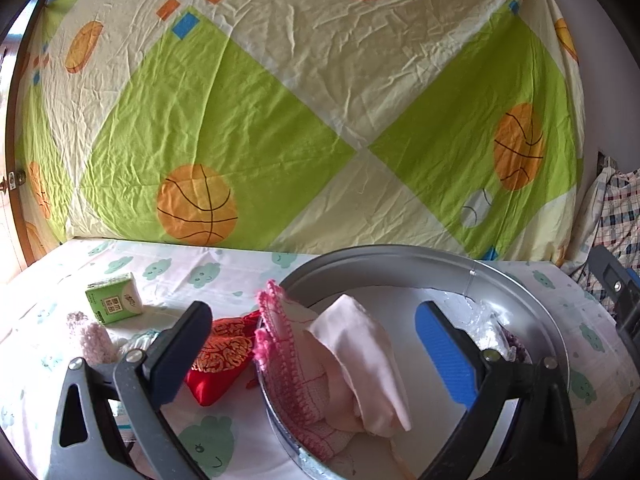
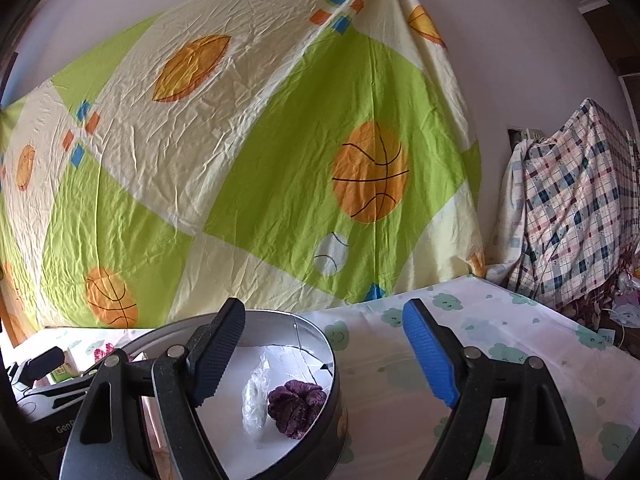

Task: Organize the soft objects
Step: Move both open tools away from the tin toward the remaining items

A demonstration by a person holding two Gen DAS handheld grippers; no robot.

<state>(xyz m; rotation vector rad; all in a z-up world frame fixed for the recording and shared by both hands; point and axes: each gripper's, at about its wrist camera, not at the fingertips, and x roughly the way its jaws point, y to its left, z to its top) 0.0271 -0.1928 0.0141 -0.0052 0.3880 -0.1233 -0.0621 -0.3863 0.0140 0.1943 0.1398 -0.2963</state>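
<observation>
A round metal tin (image 1: 520,292) stands on the table; it also shows in the right wrist view (image 2: 328,360). A pink-edged knitted cloth (image 1: 292,364) and a pale pink cloth (image 1: 368,364) hang over its left rim. Inside lie a purple fabric flower (image 2: 296,402) and a clear plastic bag (image 2: 256,396). My left gripper (image 1: 316,348) is open, its jaws either side of the cloths. My right gripper (image 2: 324,356) is open and empty above the tin's right rim. A red embroidered pouch (image 1: 220,356) and a pale pink knitted piece (image 1: 94,340) lie left of the tin.
A green tissue pack (image 1: 114,298) sits at the left on the cloud-print tablecloth (image 2: 500,320). A basketball-print sheet (image 1: 280,100) hangs behind the table. A plaid-covered pile (image 2: 572,204) stands at the right past the table edge.
</observation>
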